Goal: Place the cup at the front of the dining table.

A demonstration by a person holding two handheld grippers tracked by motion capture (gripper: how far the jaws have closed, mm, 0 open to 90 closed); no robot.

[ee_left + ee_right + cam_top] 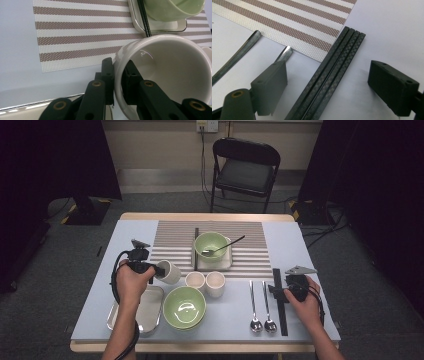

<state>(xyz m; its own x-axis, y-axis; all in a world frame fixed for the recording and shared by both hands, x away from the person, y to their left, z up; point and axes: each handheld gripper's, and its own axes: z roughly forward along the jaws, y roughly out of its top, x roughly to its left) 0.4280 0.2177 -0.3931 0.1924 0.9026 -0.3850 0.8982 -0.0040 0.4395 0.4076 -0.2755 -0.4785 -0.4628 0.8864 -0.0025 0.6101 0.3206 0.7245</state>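
Glossy cream cup (172, 75), tilted, rim pinched by left gripper (117, 82)

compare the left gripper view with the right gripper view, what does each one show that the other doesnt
Left gripper view alone: the left gripper shut on the rim of a white cup, with a green bowl on a small tray beyond. Right gripper view alone: the right gripper open over black chopsticks, and two spoon handles. Both share the striped placemat and the pale table.
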